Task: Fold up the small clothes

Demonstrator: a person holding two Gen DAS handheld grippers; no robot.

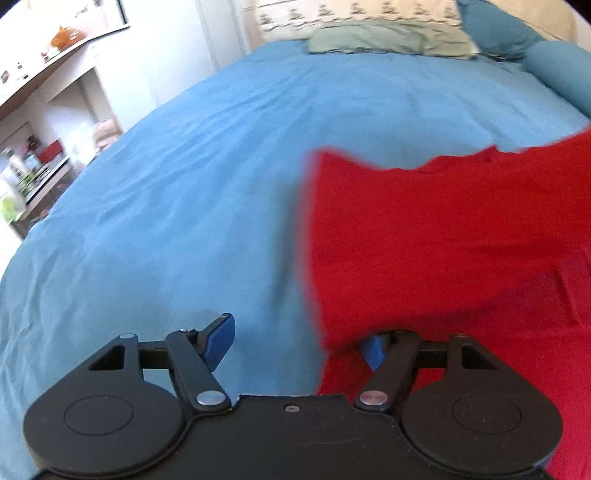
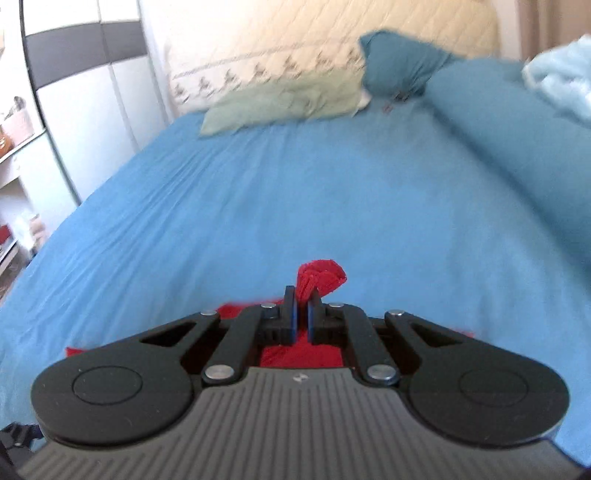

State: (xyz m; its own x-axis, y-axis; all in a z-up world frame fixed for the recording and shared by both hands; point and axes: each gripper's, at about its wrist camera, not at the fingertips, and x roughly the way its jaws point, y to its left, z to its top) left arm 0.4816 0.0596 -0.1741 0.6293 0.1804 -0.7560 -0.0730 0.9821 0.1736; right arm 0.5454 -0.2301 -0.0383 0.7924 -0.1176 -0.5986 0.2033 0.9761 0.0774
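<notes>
Your right claw (image 2: 301,314) is clamped on a bunched bit of the red garment (image 2: 319,277), lifting it over the blue bed (image 2: 295,192). Your left claw (image 1: 297,345) is spread wide, gripping nothing; its right finger sits under the blurred red cloth, near the bed's near edge.

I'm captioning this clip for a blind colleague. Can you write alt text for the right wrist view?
The right gripper is shut on a bunched corner of a red garment, held over a bed with a blue sheet. A pale green pillow and a teal pillow lie at the far end, against a cream quilted headboard.
</notes>
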